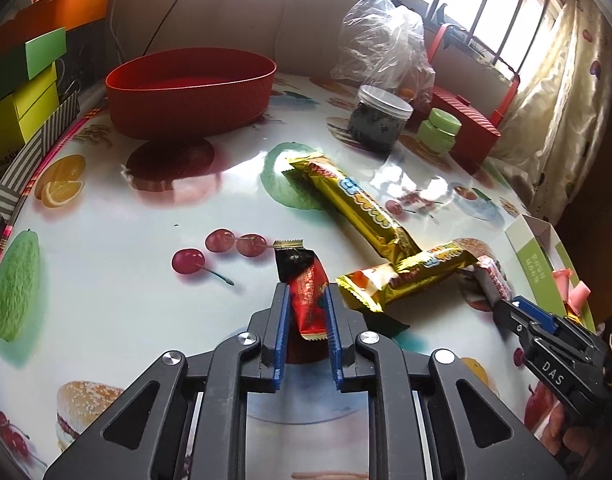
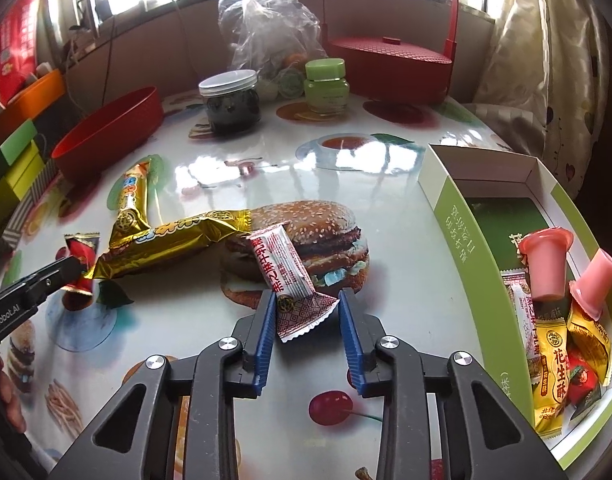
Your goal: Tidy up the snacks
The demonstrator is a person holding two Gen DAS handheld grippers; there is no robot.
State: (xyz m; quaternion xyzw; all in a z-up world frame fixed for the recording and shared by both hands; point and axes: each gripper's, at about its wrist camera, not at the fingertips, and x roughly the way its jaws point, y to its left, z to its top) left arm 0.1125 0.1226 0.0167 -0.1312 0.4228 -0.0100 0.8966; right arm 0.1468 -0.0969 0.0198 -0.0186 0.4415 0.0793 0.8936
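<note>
My left tool point(image 1: 306, 308) is clenched on the red snack point(image 1: 306, 292), lifting it for sorting. My right tool point(image 2: 308, 312) stands released around the white snack point(image 2: 284, 268) on the worktop point(image 2: 386, 184), bound for the green box point(image 2: 446, 216).

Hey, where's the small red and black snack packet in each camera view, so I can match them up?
Left wrist view: the red and black snack packet sits low in the centre, between the left gripper fingers.
Right wrist view: the packet is at the far left edge, at the left gripper's tips.
Shared landmark: the gold wrappers beside it.
</note>
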